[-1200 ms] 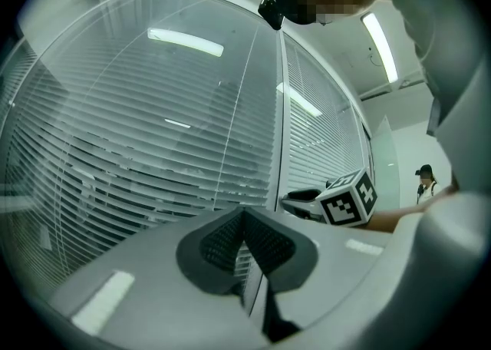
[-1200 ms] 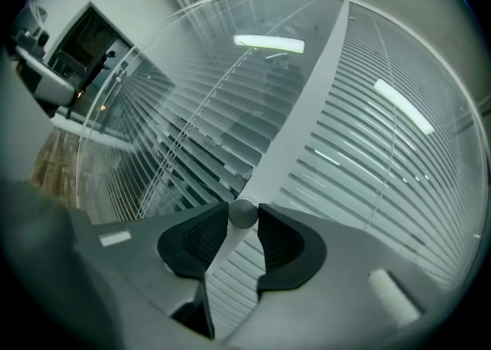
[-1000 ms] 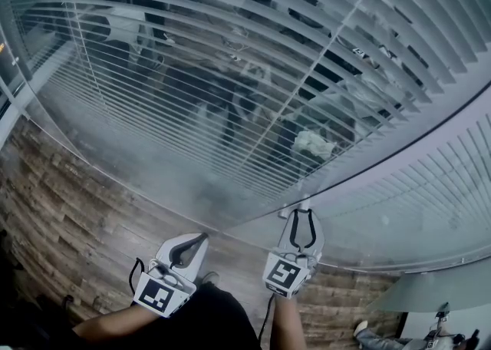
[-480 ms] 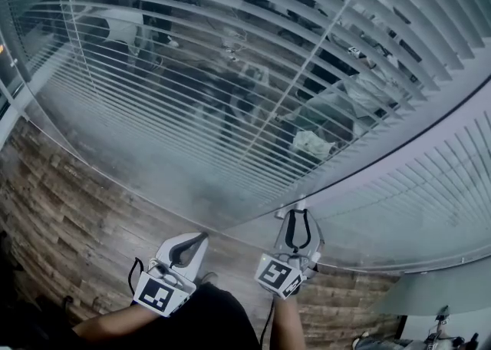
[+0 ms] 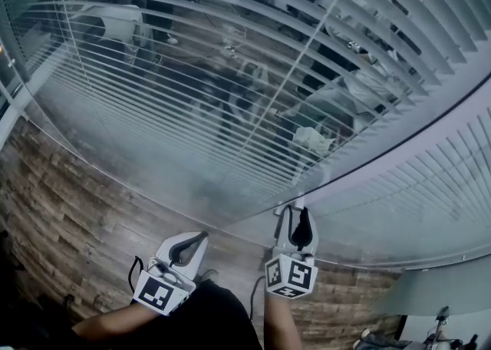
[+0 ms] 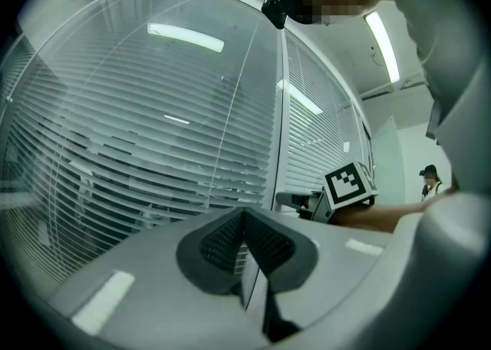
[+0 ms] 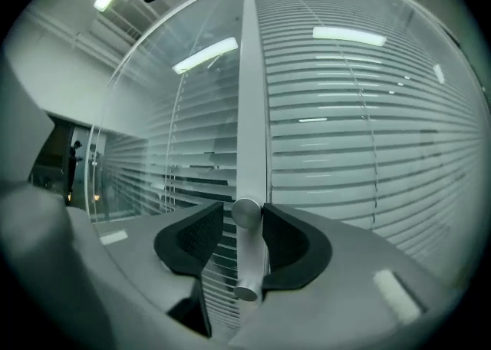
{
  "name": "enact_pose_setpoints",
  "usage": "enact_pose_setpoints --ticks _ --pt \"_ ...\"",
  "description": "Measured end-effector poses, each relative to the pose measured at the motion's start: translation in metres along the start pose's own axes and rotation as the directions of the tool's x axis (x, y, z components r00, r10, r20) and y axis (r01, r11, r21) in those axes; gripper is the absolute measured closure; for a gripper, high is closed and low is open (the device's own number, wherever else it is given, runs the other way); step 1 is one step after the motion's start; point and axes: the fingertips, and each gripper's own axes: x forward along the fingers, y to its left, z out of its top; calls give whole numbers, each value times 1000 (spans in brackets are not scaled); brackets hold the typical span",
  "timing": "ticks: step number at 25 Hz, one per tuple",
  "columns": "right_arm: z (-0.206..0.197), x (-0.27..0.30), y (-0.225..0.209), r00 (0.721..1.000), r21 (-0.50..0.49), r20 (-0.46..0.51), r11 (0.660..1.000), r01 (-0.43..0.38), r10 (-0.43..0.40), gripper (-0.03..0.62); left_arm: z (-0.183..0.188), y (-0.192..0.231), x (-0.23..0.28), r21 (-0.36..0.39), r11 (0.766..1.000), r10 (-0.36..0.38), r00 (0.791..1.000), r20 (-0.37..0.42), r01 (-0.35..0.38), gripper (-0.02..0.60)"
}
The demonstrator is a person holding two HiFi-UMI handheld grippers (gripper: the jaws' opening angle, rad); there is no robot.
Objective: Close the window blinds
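Observation:
White slatted blinds (image 5: 230, 72) hang behind a glass wall, their slats tilted partly open so the room behind shows through. A second blind (image 5: 430, 187) fills the pane to the right of the grey frame post (image 7: 252, 95). A round metal knob (image 7: 246, 212) sticks out from that post. My right gripper (image 5: 295, 212) points level at the post with the knob between its pads. Its jaws have just been opening: the right pad lies against the knob and the left pad stands off it. My left gripper (image 5: 201, 237) hangs to the left, shut and empty, pads (image 6: 230, 237) meeting.
Wood-plank floor (image 5: 69, 210) runs along the foot of the glass. My dark-clothed legs (image 5: 207, 318) are below the grippers. A person (image 6: 431, 179) stands far off at the right, and a shoe (image 5: 368, 335) shows at the bottom right.
My right gripper has rolled about its own axis at the knob, so its marker cube now faces up squarely. The left gripper has not moved.

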Motion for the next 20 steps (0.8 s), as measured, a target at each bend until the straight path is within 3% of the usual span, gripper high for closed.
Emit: enact_pose_setpoints --ticks 4,11,15,20 --pt "-1 -2 -2 1000 123 -8 992 2 -1 442 1 -1 1 -9 1000 -5 1000 5 5 581" --pt "0 -1 -6 1000 142 -23 990 16 -13 462 2 -5 3 1 1000 -29 1000 7 29 581" --pt "0 0 -6 999 111 -34 994 20 -17 464 2 -6 3 4 1000 -31 1000 6 31 581" --pt "-1 2 -5 999 -8 -49 1000 3 -4 464 -9 -5 3 3 1000 -30 999 -31 30 581"
